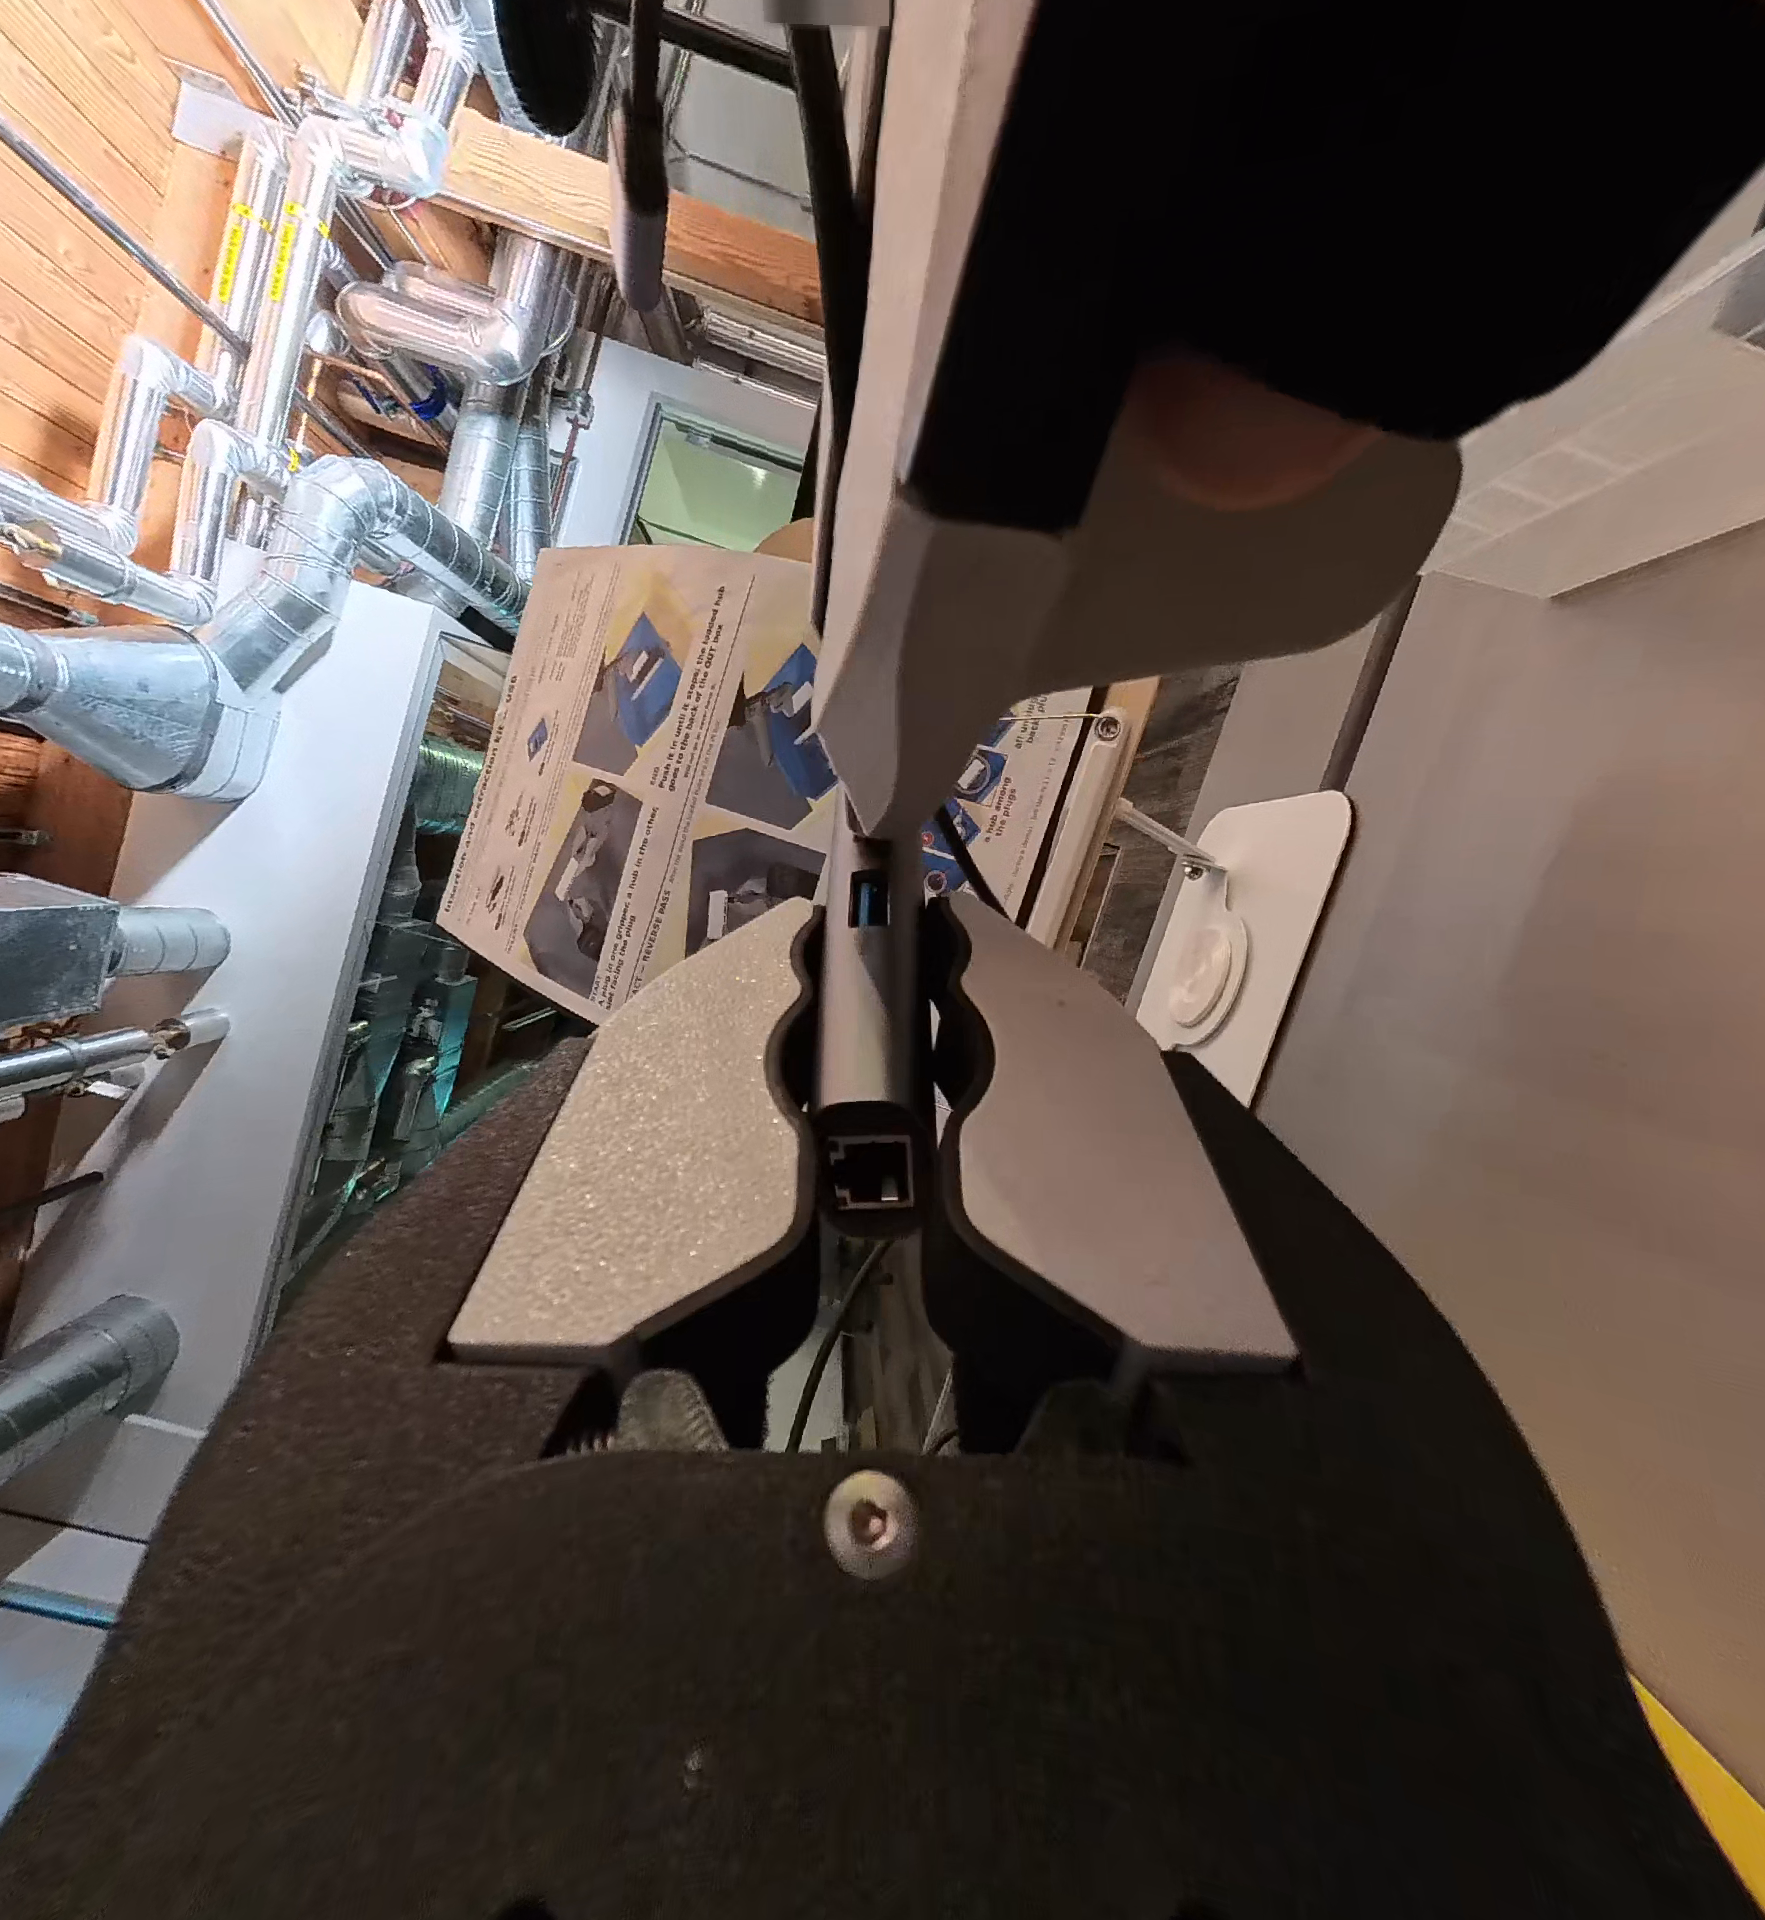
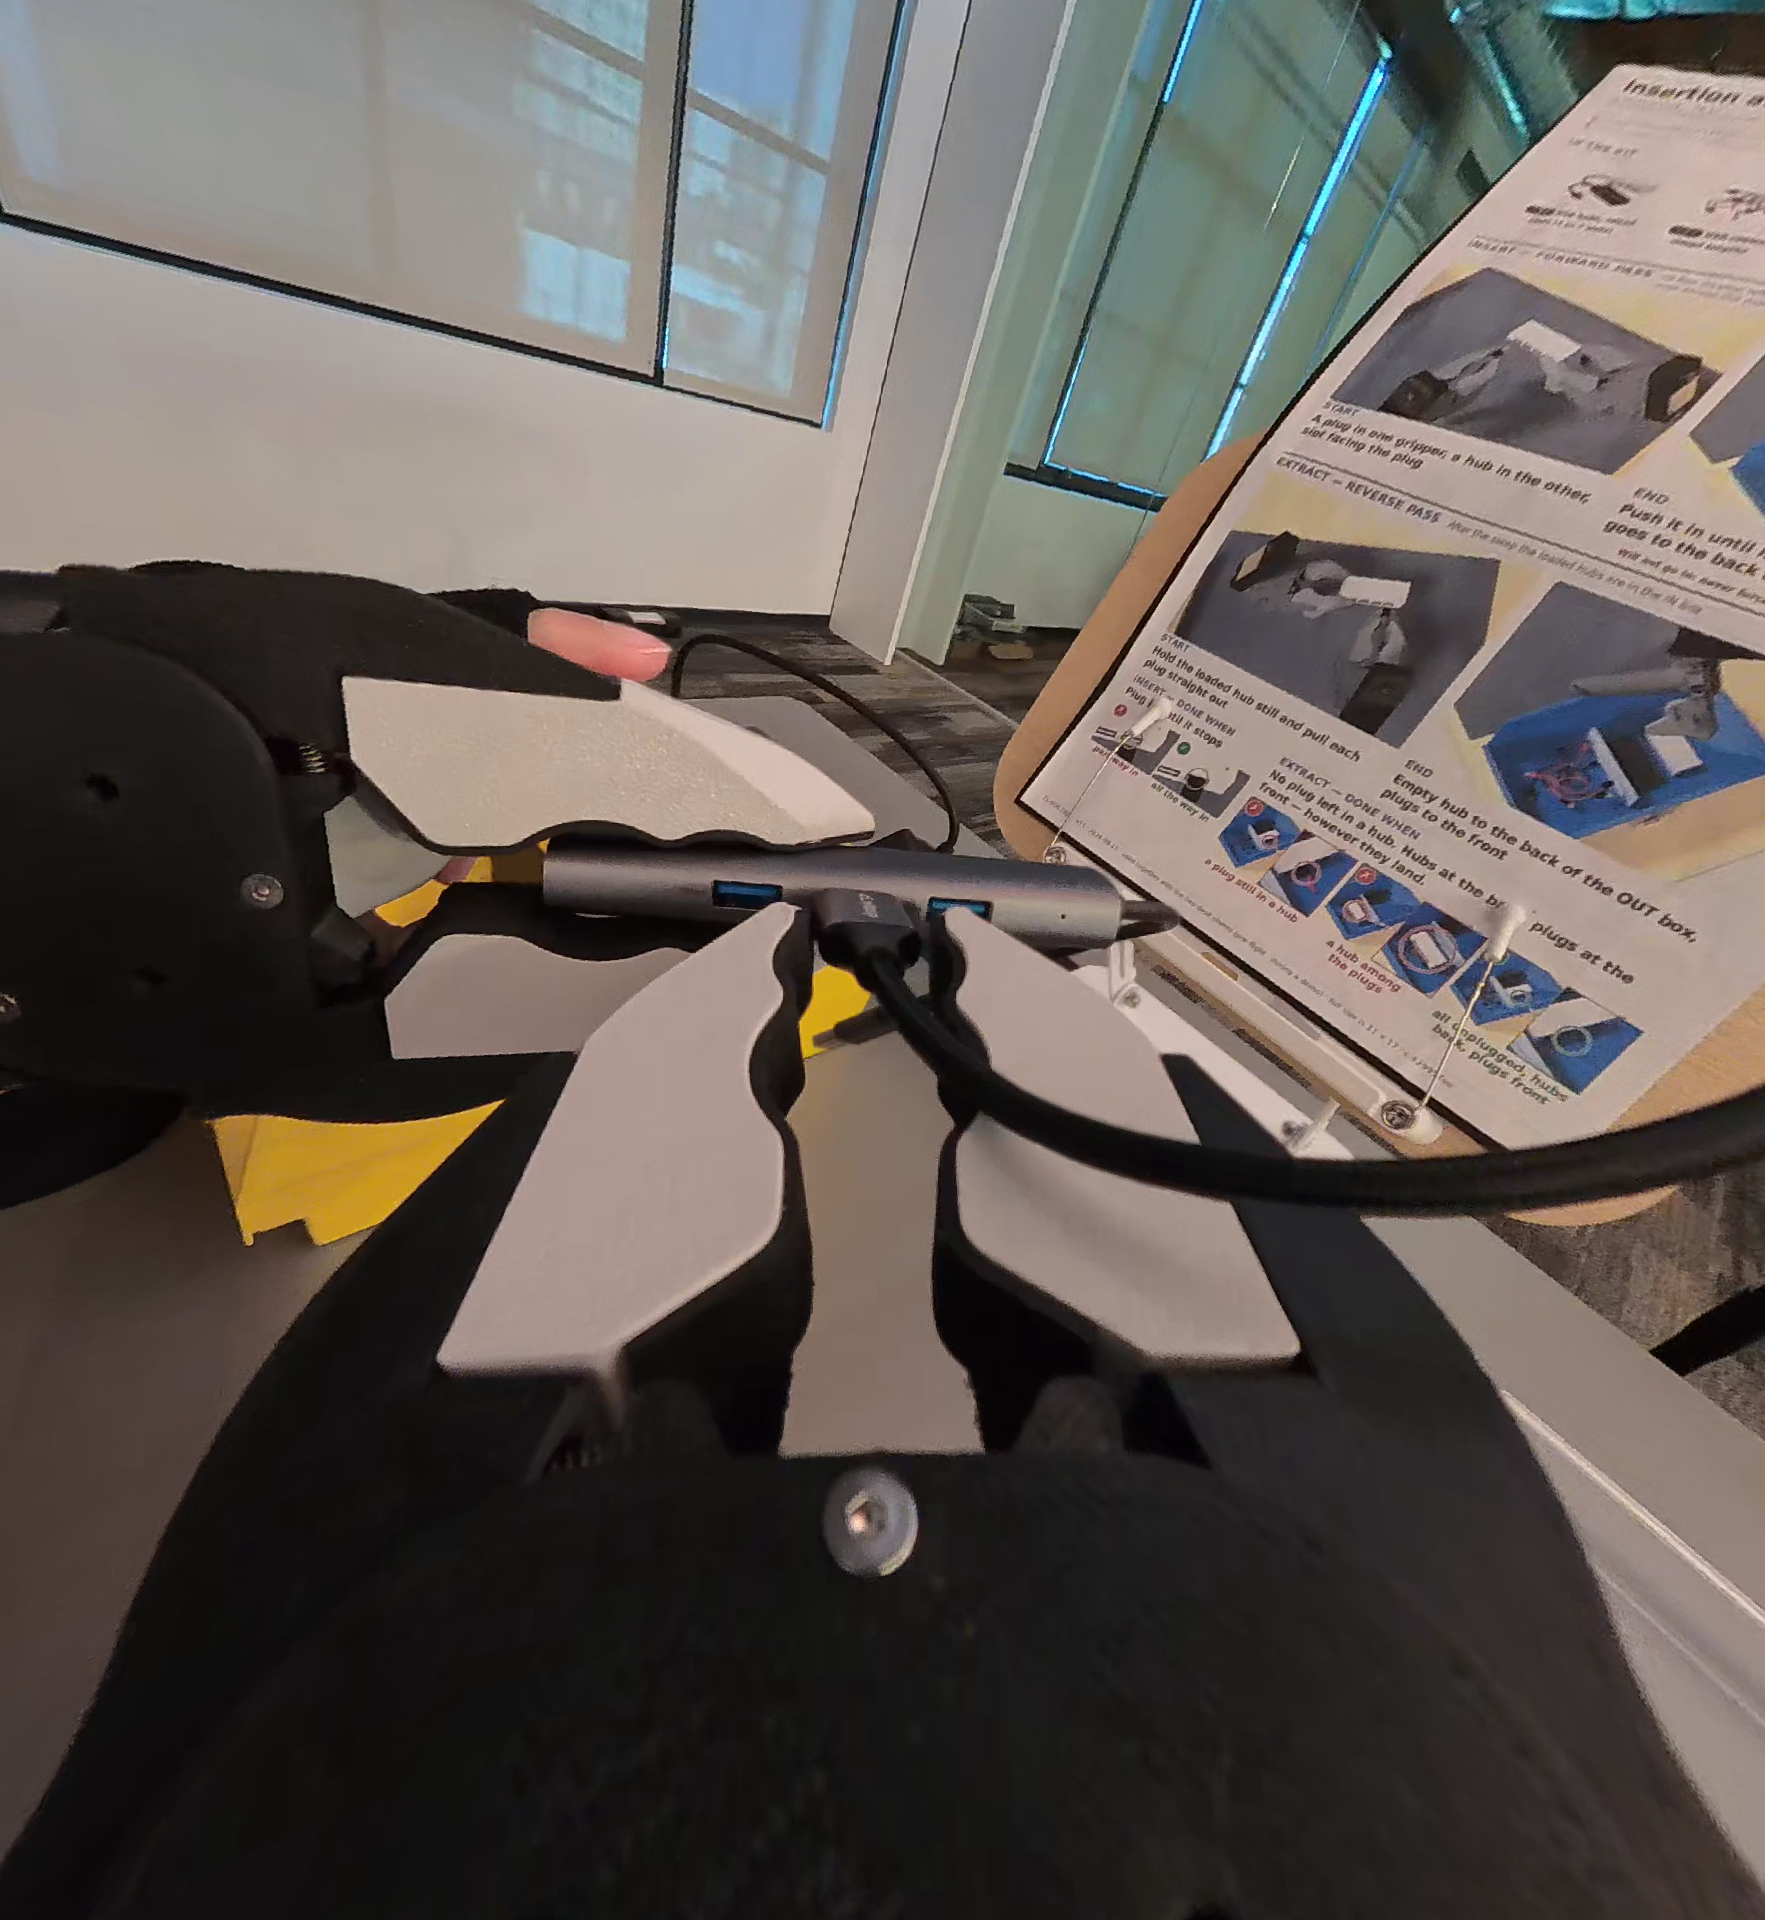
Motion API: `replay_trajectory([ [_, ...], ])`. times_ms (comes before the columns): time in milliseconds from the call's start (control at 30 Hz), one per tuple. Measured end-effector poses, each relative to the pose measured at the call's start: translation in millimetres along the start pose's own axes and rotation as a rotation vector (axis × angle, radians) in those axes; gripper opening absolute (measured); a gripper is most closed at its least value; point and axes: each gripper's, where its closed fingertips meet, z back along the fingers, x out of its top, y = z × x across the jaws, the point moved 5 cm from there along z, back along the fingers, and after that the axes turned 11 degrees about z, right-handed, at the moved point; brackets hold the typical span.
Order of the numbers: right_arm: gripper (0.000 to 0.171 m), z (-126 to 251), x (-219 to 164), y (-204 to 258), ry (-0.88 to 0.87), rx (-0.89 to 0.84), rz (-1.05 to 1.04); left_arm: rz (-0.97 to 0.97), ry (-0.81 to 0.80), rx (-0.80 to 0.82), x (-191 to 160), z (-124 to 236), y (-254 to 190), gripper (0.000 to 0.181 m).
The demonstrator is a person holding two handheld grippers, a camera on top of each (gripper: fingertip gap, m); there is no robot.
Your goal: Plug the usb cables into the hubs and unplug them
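Both hand-held grippers meet at the hub, which serves as the landmark. Left gripper point(image 1: 867, 1029) is closed on the hub point(image 1: 862, 1039), clamping its slim grey body lengthwise between the pads, one end facing the camera. Right gripper point(image 2: 862, 935) reaches in from the hub's port side; its jaws sit narrowly parted around the plug point(image 2: 862, 914), and whether the pads actually press it I cannot tell. Behind the hub stands an instruction sheet point(image 2: 1480, 623) on a wooden board. Below the hub lies a yellow piece point(image 2: 338, 1174) on the grey table point(image 2: 78, 1403).

The plug is seated in the hub's middle port, blue ports free on either side. Its black cable point(image 2: 1273, 1153) loops away from the hub toward the right.

Judging by looks, the hub is light, rigid metal and somewhat slippery, so a firm grip across its flat sides suits it. The plug's hard shell is the place to grip; the cable is soft and pulling on it risks strain.
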Motion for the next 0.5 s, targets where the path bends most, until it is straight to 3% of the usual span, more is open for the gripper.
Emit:
replay_trajectory([
  [500, 0.018, -2.3, -7.6, -1.1, -0.022, 0.064, -0.058, 0.0, 0.037, 0.002, 1.3, -1.8, -2.7, 0.017],
])
